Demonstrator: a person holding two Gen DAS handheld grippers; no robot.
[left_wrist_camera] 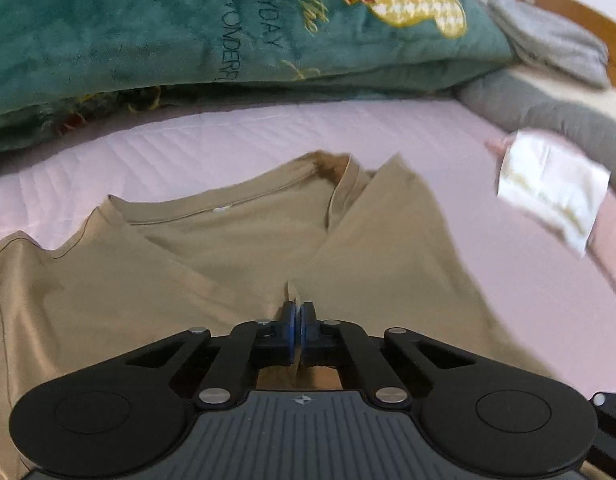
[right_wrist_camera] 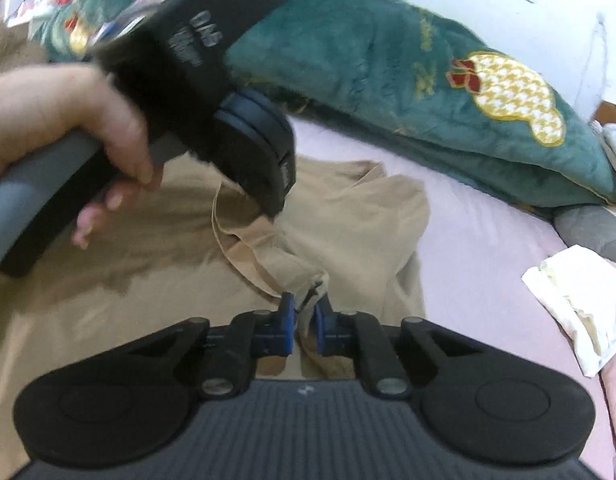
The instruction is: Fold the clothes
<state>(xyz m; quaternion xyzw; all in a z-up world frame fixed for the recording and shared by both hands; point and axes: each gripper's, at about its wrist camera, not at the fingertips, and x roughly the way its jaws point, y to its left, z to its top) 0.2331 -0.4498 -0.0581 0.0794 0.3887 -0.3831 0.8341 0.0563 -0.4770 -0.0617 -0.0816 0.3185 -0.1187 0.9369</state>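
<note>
A tan T-shirt (left_wrist_camera: pixel 236 240) lies on the pink bed sheet (left_wrist_camera: pixel 212 136), collar toward the far side, its right side folded over the body. My left gripper (left_wrist_camera: pixel 298 314) is shut on a fold of the shirt's fabric near the middle. In the right wrist view the same shirt (right_wrist_camera: pixel 340 216) lies bunched. My right gripper (right_wrist_camera: pixel 304 314) has its jaws slightly apart with a fold of the shirt's edge between them. The left gripper's body (right_wrist_camera: pixel 228 92), held by a hand, is above the shirt to the upper left.
A green embroidered blanket (left_wrist_camera: pixel 148 28) is heaped along the far side of the bed. A white packet (left_wrist_camera: pixel 552 192) lies at the right on the sheet, also in the right wrist view (right_wrist_camera: pixel 576 300). Grey clothing (left_wrist_camera: pixel 548 40) lies at the far right.
</note>
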